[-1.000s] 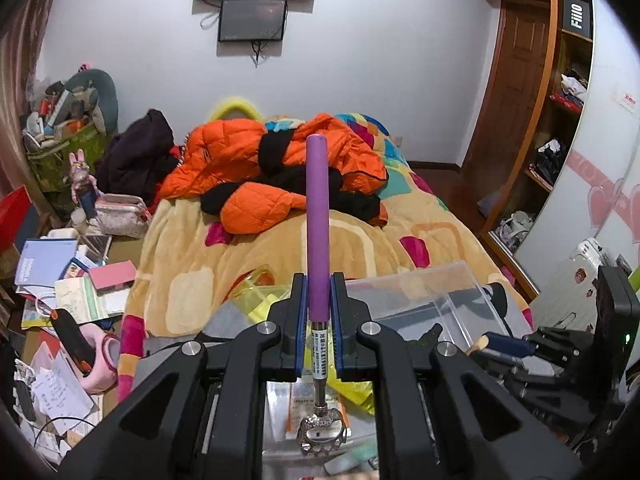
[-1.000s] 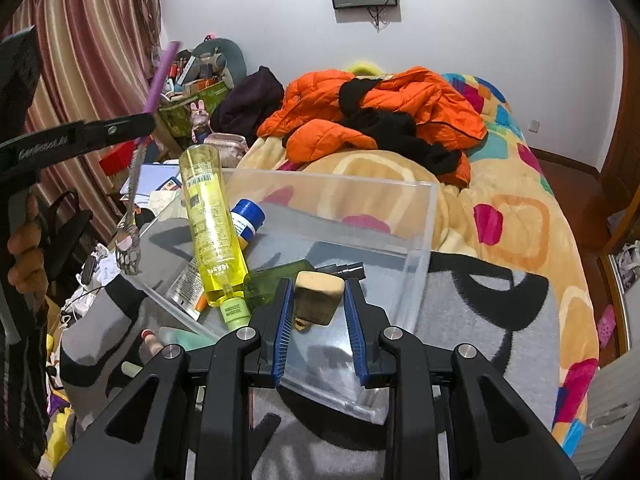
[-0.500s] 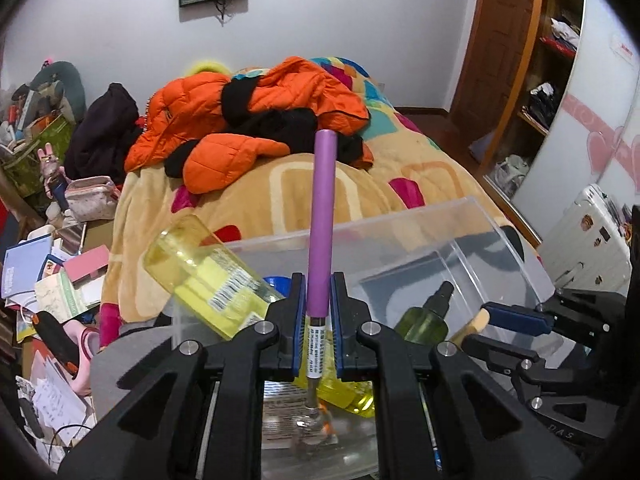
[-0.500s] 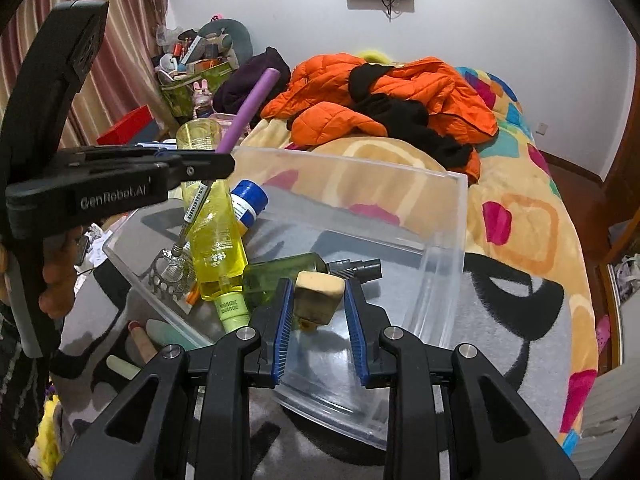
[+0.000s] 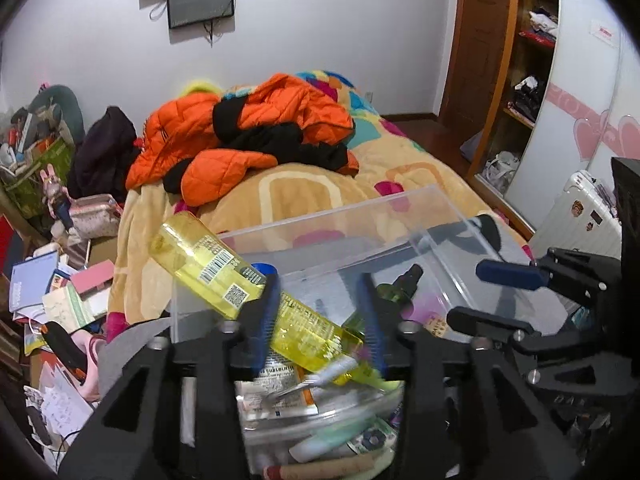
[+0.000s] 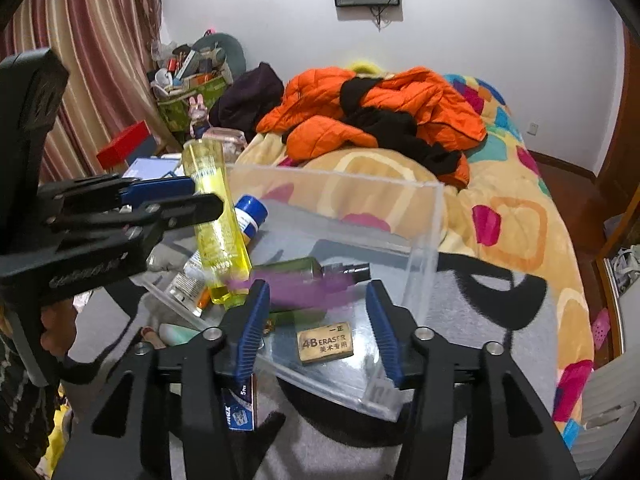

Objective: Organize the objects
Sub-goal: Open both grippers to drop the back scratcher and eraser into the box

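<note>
A clear plastic box (image 6: 424, 232) lies on the grey blanket on the bed. My right gripper (image 6: 318, 334) is open just above its near edge; a tan eraser (image 6: 326, 342) lies on the box floor between the fingers. My left gripper (image 5: 320, 316) is open over the box's left side and also shows in the right wrist view (image 6: 200, 196). A purple-handled tool (image 6: 304, 286) appears as a blur inside the box. A yellow bottle (image 6: 218, 224) leans in the box (image 5: 448, 216), next to a green spray bottle (image 6: 308, 268) and a blue-capped tube (image 6: 250, 216).
Orange and black jackets (image 5: 248, 140) are piled further up the bed. Small tubes and sticks (image 5: 332, 440) lie on the blanket in front of the box. A blue packet (image 6: 240, 404) lies by my right gripper. Books and clutter (image 5: 52, 292) cover the floor left.
Both grippers have opened. The left has let go of the purple-handled tool, which now lies in the box. The right has let go of the eraser onto the box floor.
</note>
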`<state>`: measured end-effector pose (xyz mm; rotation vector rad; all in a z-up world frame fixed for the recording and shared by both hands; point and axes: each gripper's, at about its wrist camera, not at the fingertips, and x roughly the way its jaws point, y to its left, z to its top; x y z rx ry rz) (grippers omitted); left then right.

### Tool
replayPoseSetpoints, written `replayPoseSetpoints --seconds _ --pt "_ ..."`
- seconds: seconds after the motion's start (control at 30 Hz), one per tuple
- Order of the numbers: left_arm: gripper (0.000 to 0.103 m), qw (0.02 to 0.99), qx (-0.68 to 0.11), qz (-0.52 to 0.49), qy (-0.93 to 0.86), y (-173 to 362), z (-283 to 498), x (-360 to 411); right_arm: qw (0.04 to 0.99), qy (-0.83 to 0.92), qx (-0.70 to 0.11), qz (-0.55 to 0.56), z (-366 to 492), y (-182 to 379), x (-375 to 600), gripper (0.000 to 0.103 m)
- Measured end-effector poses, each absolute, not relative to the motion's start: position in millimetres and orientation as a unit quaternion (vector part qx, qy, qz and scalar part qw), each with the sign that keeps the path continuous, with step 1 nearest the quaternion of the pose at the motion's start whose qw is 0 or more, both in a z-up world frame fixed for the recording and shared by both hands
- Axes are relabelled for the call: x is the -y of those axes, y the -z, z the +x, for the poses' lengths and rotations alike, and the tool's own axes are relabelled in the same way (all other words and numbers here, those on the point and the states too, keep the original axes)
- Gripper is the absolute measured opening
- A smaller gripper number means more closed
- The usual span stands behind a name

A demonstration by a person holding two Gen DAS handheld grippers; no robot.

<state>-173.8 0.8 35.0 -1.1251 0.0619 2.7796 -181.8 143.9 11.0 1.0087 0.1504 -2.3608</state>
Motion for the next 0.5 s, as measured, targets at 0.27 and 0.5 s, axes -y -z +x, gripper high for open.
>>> replayPoseSetpoints --seconds 0.27,0.5 --pt "0.076 0.060 -0.032 -0.337 -0.939 -54.8 -127.6 2.8 0.247 0.902 -0.055 0.350 -150.6 -26.3 -172.7 0.066" --pt "0.084 0.055 -0.044 -0.358 -0.931 -33.6 -94.4 8.6 0.218 0.898 -0.055 0.377 -119.7 -5.0 -198.5 0.067"
